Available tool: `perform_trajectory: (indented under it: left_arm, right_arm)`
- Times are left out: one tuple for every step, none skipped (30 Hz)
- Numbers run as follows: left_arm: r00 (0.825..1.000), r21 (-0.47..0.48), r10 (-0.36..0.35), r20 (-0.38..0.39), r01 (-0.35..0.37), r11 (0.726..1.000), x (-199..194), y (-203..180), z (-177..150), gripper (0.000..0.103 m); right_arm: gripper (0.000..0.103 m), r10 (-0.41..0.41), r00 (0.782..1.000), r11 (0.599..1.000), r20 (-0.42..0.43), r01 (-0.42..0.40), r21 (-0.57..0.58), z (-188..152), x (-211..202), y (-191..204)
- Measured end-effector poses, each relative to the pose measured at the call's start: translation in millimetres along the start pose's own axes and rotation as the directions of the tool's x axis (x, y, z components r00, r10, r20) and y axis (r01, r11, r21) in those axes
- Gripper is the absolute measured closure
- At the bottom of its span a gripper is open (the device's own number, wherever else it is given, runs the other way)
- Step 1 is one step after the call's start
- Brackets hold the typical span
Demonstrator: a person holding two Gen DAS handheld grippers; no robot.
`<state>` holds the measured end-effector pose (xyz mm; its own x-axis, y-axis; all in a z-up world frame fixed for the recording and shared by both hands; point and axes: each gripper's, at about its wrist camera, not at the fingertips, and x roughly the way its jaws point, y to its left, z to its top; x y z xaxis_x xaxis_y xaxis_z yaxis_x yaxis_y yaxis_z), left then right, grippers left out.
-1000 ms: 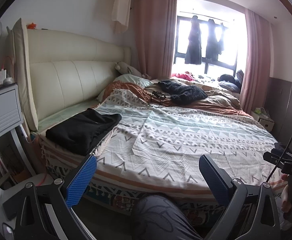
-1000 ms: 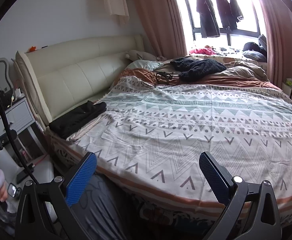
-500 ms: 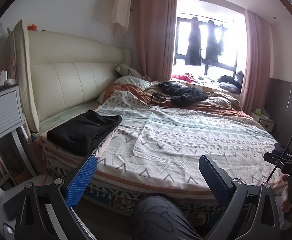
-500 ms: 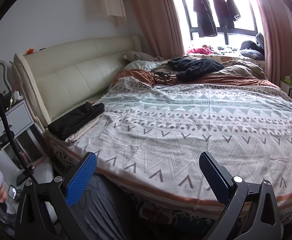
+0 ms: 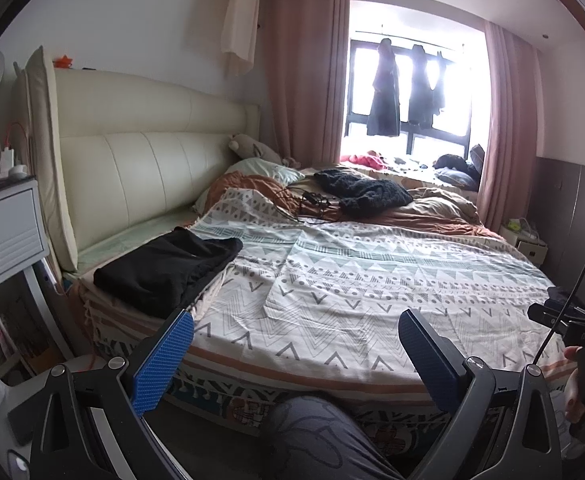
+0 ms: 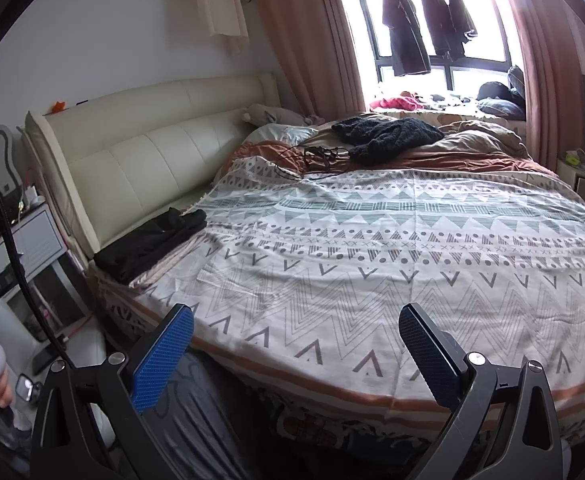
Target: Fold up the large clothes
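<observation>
A folded black garment (image 5: 168, 268) (image 6: 152, 240) lies at the near left corner of the bed, beside the cream headboard. A dark knitted garment (image 5: 362, 192) (image 6: 388, 134) lies crumpled at the far end on the brown duvet. My left gripper (image 5: 296, 344) hangs open off the bed's near edge, nothing between its blue pads. My right gripper (image 6: 296, 344) is open too, over the near edge of the patterned bedspread (image 6: 372, 260), holding nothing. Both stay well short of either garment.
A white bedside cabinet (image 5: 4, 232) stands left of the bed. A tangle of black cables (image 5: 304, 204) lies by the knitted garment. Dark coats (image 6: 408, 24) hang at the window. A person's knee (image 5: 316, 440) is below the bed edge.
Both views have drifted slightly back from the bed. Both grippers stay open and empty; the garments have not moved.
</observation>
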<state>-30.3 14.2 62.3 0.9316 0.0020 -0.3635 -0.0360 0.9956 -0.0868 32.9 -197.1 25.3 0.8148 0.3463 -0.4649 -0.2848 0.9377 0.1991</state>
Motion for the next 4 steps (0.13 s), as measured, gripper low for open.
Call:
perform_trajectory:
  left_arm:
    - [1.0,0.0,-0.001,0.002,0.001,1.0,-0.5,-0.3,0.4,0.001]
    - [1.0,0.002,0.0,0.004,0.0,1.0,-1.7,-1.6,2.0,0.001]
    - [1.0,0.002,0.002,0.005,-0.002,1.0,-2.3,-2.3,3.2,0.001]
    - [1.0,0.001,0.003,0.008,-0.003,1.0,-2.9,-3.7,6.1,0.001]
  right_arm:
    - [0.0,-0.001,1.0,1.0,0.004,0.001,0.0,0.2,-1.6,0.2]
    - [0.0,-0.002,1.0,1.0,0.006,0.002,0.0,0.5,-2.9,0.3]
    - [0.0,-0.002,1.0,1.0,0.007,0.002,0.0,0.7,-3.7,0.1]
    - [0.0,0.001,1.0,1.0,0.006,-0.001,0.001,0.7,-4.8,-0.2]
